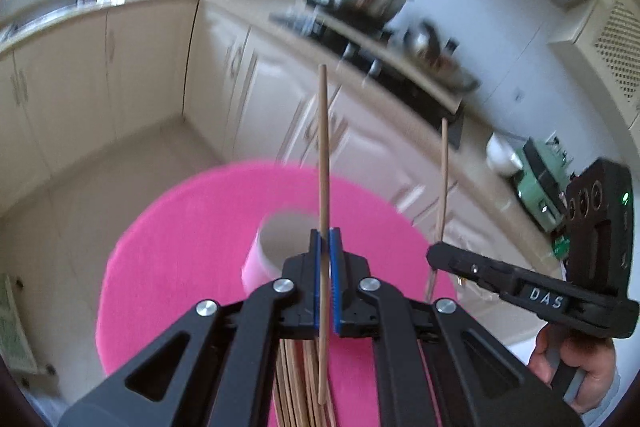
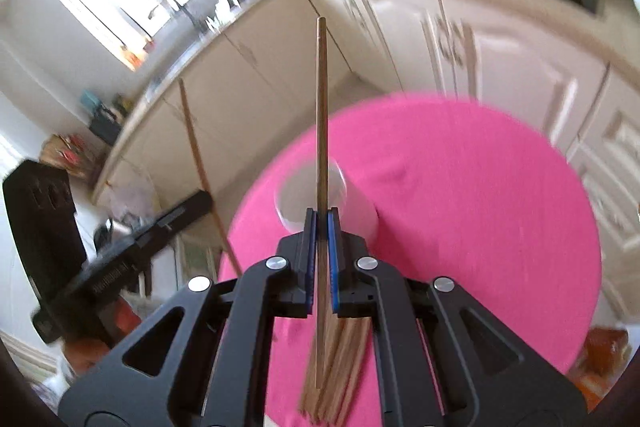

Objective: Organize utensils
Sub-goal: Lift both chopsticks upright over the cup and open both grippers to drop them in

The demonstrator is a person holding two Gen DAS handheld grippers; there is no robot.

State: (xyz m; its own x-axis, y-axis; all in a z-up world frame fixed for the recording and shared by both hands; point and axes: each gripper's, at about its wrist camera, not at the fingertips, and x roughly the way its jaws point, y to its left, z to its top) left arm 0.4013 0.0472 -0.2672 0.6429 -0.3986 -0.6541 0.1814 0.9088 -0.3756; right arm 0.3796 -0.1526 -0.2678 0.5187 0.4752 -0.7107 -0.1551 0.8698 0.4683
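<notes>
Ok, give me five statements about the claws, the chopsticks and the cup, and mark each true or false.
1. The left claw is shut on a single chopstick. True.
2. The right claw is open and holds nothing. False: it is shut on a chopstick of its own.
3. The white cup stands on a pink cloth. True.
4. The cup already holds several chopsticks. False: none shows inside it.
5. A pile of chopsticks lies on the cloth below the claws. True.
</notes>
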